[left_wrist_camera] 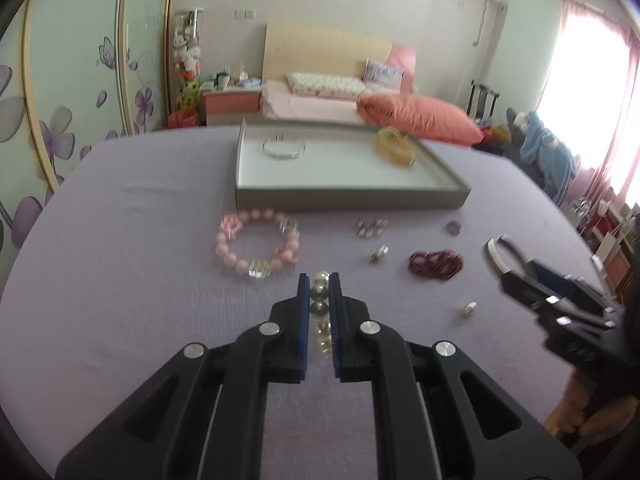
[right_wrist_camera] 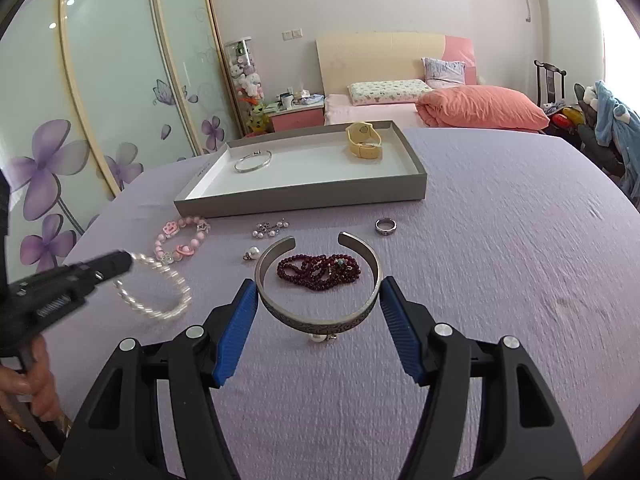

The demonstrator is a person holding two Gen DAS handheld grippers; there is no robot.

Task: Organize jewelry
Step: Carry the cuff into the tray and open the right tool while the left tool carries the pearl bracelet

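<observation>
The left gripper (left_wrist_camera: pixel 319 280) is pinched narrow on a pearl bracelet (right_wrist_camera: pixel 154 288); in the right wrist view the loop hangs from its tip, sagging toward the purple cloth (right_wrist_camera: pixel 500 240). The right gripper (right_wrist_camera: pixel 318 300) stands wide, its blue pads (right_wrist_camera: pixel 236 334) pressed against the two outer sides of a silver cuff (right_wrist_camera: pixel 316 280), which it seems to hold just above the cloth over a dark red bead strand (right_wrist_camera: pixel 319 272).

The grey tray (right_wrist_camera: pixel 400 196) lies at the far side, well apart from both grippers, with a thin bangle (right_wrist_camera: pixel 253 160) at its far left and a yellow watch (right_wrist_camera: pixel 363 142) at its far right. Loose on the cloth near the tray are a pink bead bracelet (right_wrist_camera: pixel 182 240), a cluster of small earrings (right_wrist_camera: pixel 270 229), a ring (right_wrist_camera: pixel 386 226) and a pearl drop (right_wrist_camera: pixel 252 253); a second pearl piece (right_wrist_camera: pixel 320 337) sits under the near edge of the cuff.

Likely trouble:
- The pearl loop is caught by a few beads only; a quick swing toward the tray could roll them out of the grip, or the dangling part could drag across the pink bracelet
- The cuff is open at its far end, so a harder squeeze may flex it and let it spring out sideways
- Carried low, the cuff could snag the red strand or knock the small pearl piece away
- Both loads could collide over the tray's near wall
</observation>
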